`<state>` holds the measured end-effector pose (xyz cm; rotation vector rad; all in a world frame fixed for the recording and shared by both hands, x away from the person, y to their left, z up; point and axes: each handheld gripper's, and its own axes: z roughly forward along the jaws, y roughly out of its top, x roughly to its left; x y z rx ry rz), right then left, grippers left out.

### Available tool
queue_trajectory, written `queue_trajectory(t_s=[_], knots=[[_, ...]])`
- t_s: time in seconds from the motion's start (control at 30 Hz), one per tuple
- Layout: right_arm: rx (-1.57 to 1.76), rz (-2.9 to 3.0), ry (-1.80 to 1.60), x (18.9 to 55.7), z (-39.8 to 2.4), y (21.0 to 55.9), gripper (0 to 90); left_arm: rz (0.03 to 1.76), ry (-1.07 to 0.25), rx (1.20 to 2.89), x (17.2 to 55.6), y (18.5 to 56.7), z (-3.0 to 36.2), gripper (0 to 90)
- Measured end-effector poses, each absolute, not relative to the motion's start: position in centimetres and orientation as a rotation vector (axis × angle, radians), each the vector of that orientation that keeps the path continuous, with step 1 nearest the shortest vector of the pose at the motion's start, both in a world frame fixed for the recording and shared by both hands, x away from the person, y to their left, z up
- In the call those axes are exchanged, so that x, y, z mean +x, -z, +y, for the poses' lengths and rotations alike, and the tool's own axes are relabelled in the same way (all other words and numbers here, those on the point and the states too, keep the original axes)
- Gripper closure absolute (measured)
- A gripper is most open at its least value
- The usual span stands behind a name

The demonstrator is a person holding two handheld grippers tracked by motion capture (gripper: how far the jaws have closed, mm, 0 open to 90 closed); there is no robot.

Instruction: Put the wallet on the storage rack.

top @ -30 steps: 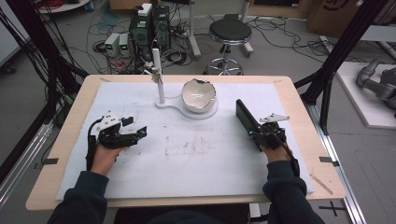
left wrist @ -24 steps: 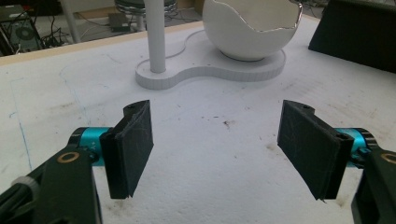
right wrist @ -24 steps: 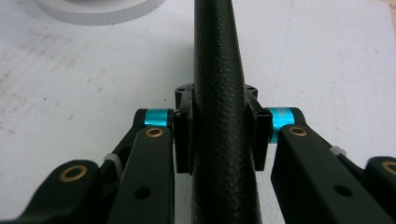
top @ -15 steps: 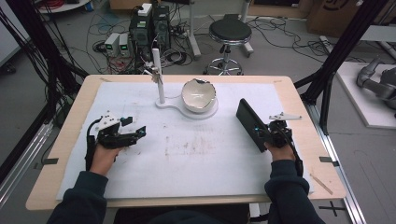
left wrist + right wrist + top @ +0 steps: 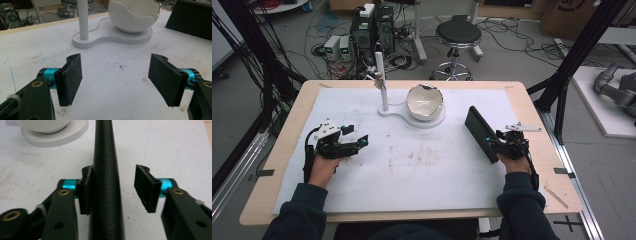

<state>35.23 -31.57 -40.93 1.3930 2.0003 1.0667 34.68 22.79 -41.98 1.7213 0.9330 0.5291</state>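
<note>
A long black textured case stands on its edge at the right of the white mat. It runs up between the jaws of my right gripper, seen in the high view as the right gripper. The case rests against the left pad, and a gap separates it from the right pad. These jaws have just been opening with the case between them. My left gripper lies at the left of the mat, open and holding nothing, also shown as the left gripper.
A white eggshell-shaped bowl sits on a flat white base with an upright white post at the back middle. The wooden table edge is close to the right hand. A stool and cables stand beyond the table.
The right hand has shifted slightly to the right with the black case still between its jaws. The left hand and gripper have kept still.
</note>
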Motion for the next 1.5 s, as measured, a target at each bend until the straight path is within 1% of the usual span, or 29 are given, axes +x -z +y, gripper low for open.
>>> queue_trajectory(t_s=[0.1, 0.17, 0.23, 0.3, 0.37, 0.43, 0.47, 0.53, 0.73, 0.9, 1.1, 1.27, 1.5], knots=[[1.331, 2.017, -1.086, 34.6, -31.9, 41.1, 40.8, 0.937, -0.527, 1.719, 34.8, 42.0, 22.8, 27.1], [1.312, 2.039, -1.071, 34.4, -32.0, 41.4, 38.9, 0.935, -0.526, 1.725, 34.8, 42.1, 22.7, 27.1], [1.31, 2.073, -1.034, 34.5, -32.3, 42.0, 39.9, 0.929, -0.528, 1.731, 34.7, 42.0, 22.7, 27.1], [1.319, 2.121, -1.011, 34.7, -32.6, 42.6, 44.5, 0.929, -0.531, 1.734, 34.7, 42.0, 22.7, 27.1], [1.338, 2.16, -0.978, 34.9, -32.9, 43.2, 45.6, 0.931, -0.532, 1.734, 34.7, 42.0, 22.6, 27.1], [1.371, 2.188, -1.004, 35.0, -33.4, 43.9, 49.9, 0.929, -0.533, 1.734, 34.6, 42.0, 22.6, 27.1], [1.39, 2.193, -1.015, 35.0, -33.6, 44.0, 53.7, 0.93, -0.533, 1.734, 34.6, 42.0, 22.5, 27.1], [1.403, 2.19, -1.075, 34.7, -34.1, 43.9, 72.9, 0.93, -0.534, 1.737, 34.6, 42.0, 22.5, 27.1], [1.36, 2.057, -1.185, 33.9, -35.1, 42.0, 74.6, 0.929, -0.538, 1.741, 34.6, 42.0, 22.5, 27.1], [1.296, 1.95, -1.265, 33.3, -35.0, 39.8, 75.9, 0.929, -0.54, 1.748, 34.5, 42.0, 22.5, 27.1], [1.251, 1.959, -1.259, 33.5, -33.5, 37.0, 76.7, 0.933, -0.542, 1.75, 34.4, 42.1, 22.6, 27.1], [1.17, 1.983, -1.332, 33.6, -31.9, 34.5, 76.7, 0.93, -0.547, 1.749, 34.4, 42.0, 22.6, 27.3], [1.026, 2.047, -1.405, 35.9, -28.9, 29.9, 76.4, 0.933, -0.552, 1.73, 34.4, 41.9, 22.9, 27.3]])
